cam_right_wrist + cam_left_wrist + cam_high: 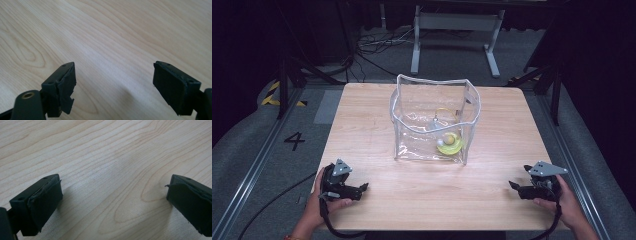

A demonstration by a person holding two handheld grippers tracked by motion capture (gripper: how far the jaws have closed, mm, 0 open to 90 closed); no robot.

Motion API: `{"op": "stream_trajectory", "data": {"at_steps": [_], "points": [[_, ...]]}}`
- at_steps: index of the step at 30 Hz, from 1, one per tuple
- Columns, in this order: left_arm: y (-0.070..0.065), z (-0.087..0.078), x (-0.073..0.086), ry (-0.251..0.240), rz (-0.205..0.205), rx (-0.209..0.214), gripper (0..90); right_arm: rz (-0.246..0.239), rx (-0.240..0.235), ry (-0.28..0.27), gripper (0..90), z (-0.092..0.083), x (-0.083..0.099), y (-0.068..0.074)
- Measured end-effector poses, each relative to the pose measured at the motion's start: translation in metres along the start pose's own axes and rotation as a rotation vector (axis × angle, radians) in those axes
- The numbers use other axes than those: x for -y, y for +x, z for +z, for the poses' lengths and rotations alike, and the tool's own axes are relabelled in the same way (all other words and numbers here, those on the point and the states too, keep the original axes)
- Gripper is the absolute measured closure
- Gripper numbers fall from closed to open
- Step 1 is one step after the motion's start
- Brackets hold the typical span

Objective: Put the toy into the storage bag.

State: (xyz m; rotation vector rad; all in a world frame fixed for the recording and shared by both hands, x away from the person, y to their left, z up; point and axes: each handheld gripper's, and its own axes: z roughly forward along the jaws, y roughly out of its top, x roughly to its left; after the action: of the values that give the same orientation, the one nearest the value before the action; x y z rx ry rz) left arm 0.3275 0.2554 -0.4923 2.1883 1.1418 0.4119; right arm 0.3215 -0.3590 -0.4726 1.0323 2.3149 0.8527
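Observation:
A clear plastic pouch (434, 120) with a white trim stands open-topped in the middle of the wooden table (377, 125). Inside it, at the bottom right, lies a yellow-green object (450, 143) with a white ball on it and a thin yellow cord. My left gripper (363, 188) rests on the table at the near left, jaws wide apart over bare wood (112, 190), nothing between them. At the near right my right gripper (513, 186) sits low over the table, also open and empty (113, 82). Both point inward toward each other.
The table's front edge runs just below both hands. Cables trail from each gripper off the near edge. Beyond the table stand a grey metal frame (457, 30), dark stands and floor cables. A "4" (294, 141) is marked on the floor at left.

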Motion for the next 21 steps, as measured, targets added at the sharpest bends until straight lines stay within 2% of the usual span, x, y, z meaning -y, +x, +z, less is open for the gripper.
{"op": "stream_trajectory", "data": {"at_steps": [6,8,9,11,13,16,21], "points": [[0.0,0.0,0.0,0.0,0.0,0.0,0.5,0.079,0.029,-0.028,19.7,-0.004,0.021,0.0],[0.0,0.0,0.0,0.0,0.0,0.0,0.5,0.129,0.013,-0.036,19.7,-0.006,0.03,-0.002],[0.0,0.0,0.0,0.0,0.0,0.0,0.4,0.129,0.02,-0.025,18.7,-0.006,0.034,-0.002],[0.0,0.0,0.0,0.0,0.0,0.0,0.5,0.165,0.019,-0.045,17.9,-0.007,0.04,-0.004],[0.0,0.0,0.0,0.0,0.0,0.0,0.5,0.189,0.027,-0.039,17.0,-0.01,0.044,-0.007],[0.0,0.0,0.0,0.0,0.0,-0.001,0.5,0.234,0.001,-0.027,16.9,-0.009,0.045,-0.01],[-0.001,-0.001,0.0,0.006,-0.01,-0.007,0.5,0.244,0.008,-0.025,16.5,-0.009,0.045,-0.01]]}}
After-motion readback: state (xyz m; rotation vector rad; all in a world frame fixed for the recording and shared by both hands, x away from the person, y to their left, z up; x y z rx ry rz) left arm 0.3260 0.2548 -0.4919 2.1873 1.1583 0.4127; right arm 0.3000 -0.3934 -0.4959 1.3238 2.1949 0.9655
